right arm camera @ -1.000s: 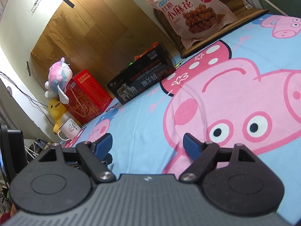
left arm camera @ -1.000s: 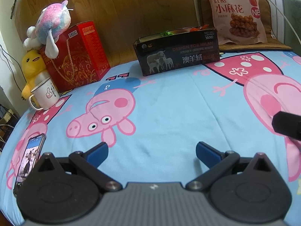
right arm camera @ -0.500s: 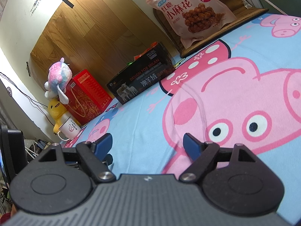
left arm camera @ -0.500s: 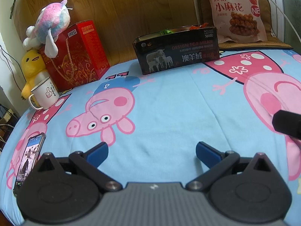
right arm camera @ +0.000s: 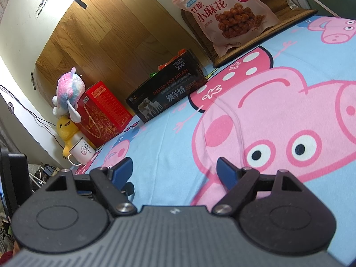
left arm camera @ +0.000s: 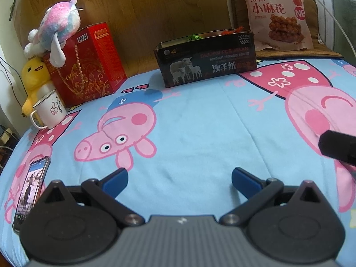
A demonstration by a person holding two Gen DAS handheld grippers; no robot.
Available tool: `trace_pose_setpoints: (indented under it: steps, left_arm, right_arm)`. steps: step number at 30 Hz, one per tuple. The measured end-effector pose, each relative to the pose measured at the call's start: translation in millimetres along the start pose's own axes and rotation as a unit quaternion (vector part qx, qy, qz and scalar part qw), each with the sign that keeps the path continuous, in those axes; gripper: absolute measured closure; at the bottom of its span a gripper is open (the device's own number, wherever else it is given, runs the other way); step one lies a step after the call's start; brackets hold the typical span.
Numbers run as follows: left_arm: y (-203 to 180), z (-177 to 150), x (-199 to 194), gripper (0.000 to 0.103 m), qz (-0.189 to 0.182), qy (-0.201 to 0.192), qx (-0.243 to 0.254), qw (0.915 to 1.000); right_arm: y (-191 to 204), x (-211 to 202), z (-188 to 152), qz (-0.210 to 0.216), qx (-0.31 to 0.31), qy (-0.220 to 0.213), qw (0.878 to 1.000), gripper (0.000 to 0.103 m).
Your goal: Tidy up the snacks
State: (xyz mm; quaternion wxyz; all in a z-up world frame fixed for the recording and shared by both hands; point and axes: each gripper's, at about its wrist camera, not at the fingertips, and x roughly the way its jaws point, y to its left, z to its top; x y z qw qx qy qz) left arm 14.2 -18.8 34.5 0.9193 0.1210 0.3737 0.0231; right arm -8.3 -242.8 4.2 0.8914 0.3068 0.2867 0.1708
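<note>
- The left gripper is held over the sheet; its jaws are spread wide and nothing is gripped between them.
- The right gripper is likewise held low over the sheet, jaws spread wide, nothing between the blue pads.
- A dark part of the right gripper is seen at the right edge of the left wrist view.
- The box is placed at the far edge of the sheet, against the wooden board. It is open at the top, and red and green wrappers are seen above its rim. The same box is seen in the right wrist view, well apart from both grippers.
- The snack bag is propped upright behind and to the right of the box, on a brown mat. In the right wrist view the bag is seen leaning back.
- A red carton is placed left of the box, with a plush toy resting on top.
- A yellow duck is set beside the carton, with a mug just in front of it.
- A phone is laid face up on the sheet near the left edge, screen lit.
</note>
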Motion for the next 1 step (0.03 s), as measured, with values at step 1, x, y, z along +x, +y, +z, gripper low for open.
trace_pose_setpoints:
  steps: [1]
  left_arm:
    - [-0.1,0.1,0.1,0.000,-0.002,0.001,-0.001,1.0000]
  right_arm:
    - [0.3,-0.4,-1.0,0.000,-0.001,0.000,1.000,0.019]
